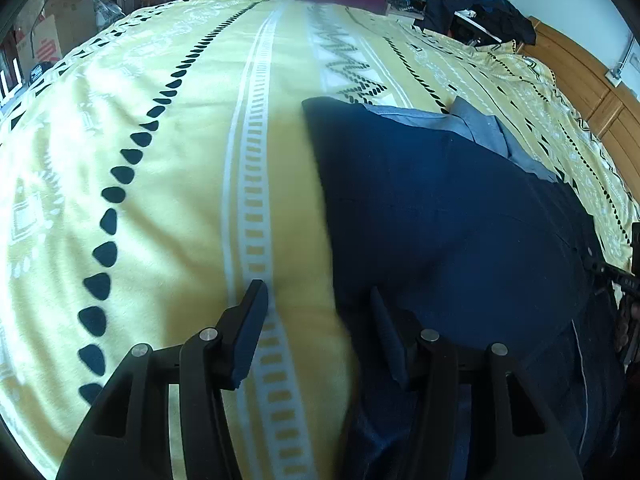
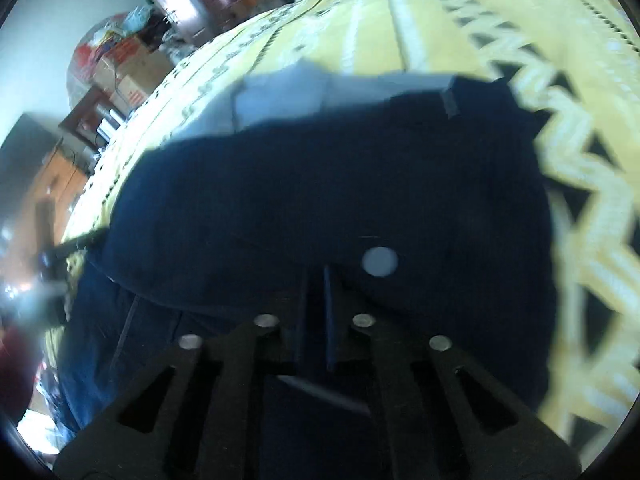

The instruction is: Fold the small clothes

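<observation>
My right gripper (image 2: 316, 304) looks pinched nearly shut on a fold of the navy garment (image 2: 340, 184), though blur makes the grip uncertain. My left gripper (image 1: 316, 320) is spread wide, its right finger over the garment's near left edge, its left finger over the yellow bedspread (image 1: 160, 200). Ahead of both, a pale lining (image 1: 472, 124) peeks out. I'd carry the fold over slowly, keeping edges aligned.

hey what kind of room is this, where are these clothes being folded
Most likely a lived-in bedroom. The dark blue garment lies on a bed's yellow patterned cover, with a wooden headboard at one edge and stacked cardboard boxes beyond.
</observation>
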Demonstrator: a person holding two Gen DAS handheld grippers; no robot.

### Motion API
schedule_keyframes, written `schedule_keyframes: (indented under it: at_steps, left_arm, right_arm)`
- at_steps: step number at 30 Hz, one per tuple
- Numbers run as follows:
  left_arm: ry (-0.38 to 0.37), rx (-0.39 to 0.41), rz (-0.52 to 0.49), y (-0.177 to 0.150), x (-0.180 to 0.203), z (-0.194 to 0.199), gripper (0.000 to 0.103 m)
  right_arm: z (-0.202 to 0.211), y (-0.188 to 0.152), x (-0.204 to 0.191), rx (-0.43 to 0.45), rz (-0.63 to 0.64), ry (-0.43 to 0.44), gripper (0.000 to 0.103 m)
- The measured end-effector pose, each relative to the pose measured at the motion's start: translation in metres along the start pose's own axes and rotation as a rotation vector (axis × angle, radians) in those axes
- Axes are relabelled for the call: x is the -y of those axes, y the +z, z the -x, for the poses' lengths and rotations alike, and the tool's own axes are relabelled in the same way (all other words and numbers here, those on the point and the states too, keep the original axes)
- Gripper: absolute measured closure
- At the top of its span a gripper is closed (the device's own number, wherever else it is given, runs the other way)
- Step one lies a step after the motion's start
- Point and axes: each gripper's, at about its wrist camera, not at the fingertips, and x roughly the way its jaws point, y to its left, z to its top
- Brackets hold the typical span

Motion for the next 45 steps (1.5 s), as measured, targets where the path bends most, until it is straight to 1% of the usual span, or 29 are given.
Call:
schedule_keyframes:
  at_steps: [1, 2, 3, 4, 5, 6, 7, 8, 9, 11, 13, 15, 17, 20, 22, 23, 27, 28, 29, 30, 31, 34, 38, 40, 42, 43, 45]
  left_arm:
    - [0.035, -0.007, -0.025, -0.003, -0.002, 0.007, 0.041]
    - [0.086, -0.007, -0.038, -0.007, -0.005, 0.015, 0.042]
    - [0.144, -0.006, -0.028, -0.013, -0.016, 0.027, 0.042]
    - [0.172, 0.001, 0.005, -0.019, -0.03, 0.039, 0.042]
    - [0.187, 0.015, 0.062, -0.029, -0.048, 0.053, 0.042]
    - [0.207, 0.028, 0.125, -0.04, -0.067, 0.068, 0.044]
    - [0.227, 0.04, 0.165, -0.051, -0.079, 0.081, 0.044]
    - [0.231, 0.054, 0.2, -0.064, -0.089, 0.095, 0.044]
    - [0.228, 0.066, 0.224, -0.077, -0.094, 0.108, 0.044]
    - [0.219, 0.07, 0.224, -0.101, -0.092, 0.125, 0.042]
    - [0.176, 0.055, 0.22, -0.122, -0.082, 0.134, 0.041]
    - [0.079, 0.045, 0.22, -0.145, -0.065, 0.142, 0.039]
    - [-0.03, 0.029, 0.188, -0.164, -0.041, 0.15, 0.038]
    - [-0.169, 0.011, 0.156, -0.19, -0.01, 0.164, 0.038]
    - [-0.241, -0.003, 0.155, -0.208, 0.005, 0.173, 0.037]
    - [-0.264, -0.011, 0.151, -0.215, 0.009, 0.177, 0.037]
    - [-0.334, -0.045, 0.166, -0.243, 0.014, 0.186, 0.037]
    - [-0.341, -0.051, 0.164, -0.245, 0.014, 0.186, 0.037]
    - [-0.344, -0.057, 0.159, -0.249, 0.015, 0.186, 0.037]
    - [-0.35, -0.064, 0.156, -0.254, 0.017, 0.186, 0.037]
    - [-0.359, -0.07, 0.158, -0.259, 0.018, 0.188, 0.037]
    - [-0.368, -0.096, 0.152, -0.264, 0.021, 0.187, 0.037]
    - [-0.368, -0.147, 0.114, -0.272, 0.031, 0.183, 0.037]
    - [-0.375, -0.159, 0.116, -0.279, 0.029, 0.181, 0.038]
    - [-0.388, -0.159, 0.125, -0.282, 0.033, 0.178, 0.038]
    - [-0.398, -0.16, 0.125, -0.282, 0.036, 0.177, 0.04]
    - [-0.401, -0.166, 0.113, -0.283, 0.042, 0.174, 0.044]
  right_arm:
    - [0.016, -0.002, -0.002, 0.028, 0.022, -0.036, 0.077]
    - [0.033, -0.007, -0.004, 0.051, 0.043, -0.055, 0.059]
    - [0.051, -0.014, -0.005, 0.066, 0.055, -0.062, 0.054]
    - [0.064, -0.021, -0.004, 0.069, 0.06, -0.064, 0.054]
    - [0.081, -0.033, -0.005, 0.069, 0.063, -0.074, 0.054]
    - [0.091, -0.042, -0.005, 0.071, 0.06, -0.081, 0.053]
    - [0.102, -0.053, -0.005, 0.072, 0.048, -0.083, 0.052]
    - [0.112, -0.064, -0.004, 0.07, 0.03, -0.08, 0.048]
    - [0.117, -0.074, -0.001, 0.065, 0.013, -0.077, 0.043]
    - [0.125, -0.094, -0.002, 0.039, -0.013, -0.078, 0.041]
    - [0.126, -0.115, -0.002, -0.006, -0.046, -0.072, 0.041]
    - [0.134, -0.136, 0.003, -0.043, -0.086, -0.062, 0.041]
    - [0.142, -0.154, 0.006, -0.068, -0.119, -0.042, 0.041]
    - [0.153, -0.178, 0.007, -0.104, -0.15, -0.007, 0.041]
    - [0.157, -0.192, 0.007, -0.129, -0.158, 0.001, 0.041]
    - [0.158, -0.198, 0.006, -0.14, -0.16, 0.003, 0.041]
    - [0.152, -0.221, 0.003, -0.2, -0.202, 0.038, 0.04]
    - [0.149, -0.225, 0.001, -0.221, -0.206, 0.041, 0.039]
    - [0.148, -0.226, -0.004, -0.225, -0.19, 0.034, 0.036]
    - [0.148, -0.226, -0.009, -0.223, -0.17, 0.026, 0.031]
    - [0.147, -0.225, -0.012, -0.231, -0.166, 0.031, 0.029]
    - [0.141, -0.225, -0.022, -0.273, -0.157, 0.058, 0.029]
    - [0.133, -0.232, -0.043, -0.342, -0.086, 0.069, 0.03]
    - [0.128, -0.233, -0.047, -0.353, -0.07, 0.063, 0.03]
    - [0.125, -0.234, -0.046, -0.354, -0.088, 0.065, 0.03]
    - [0.124, -0.235, -0.045, -0.353, -0.097, 0.067, 0.03]
    - [0.124, -0.24, -0.044, -0.349, -0.094, 0.064, 0.036]
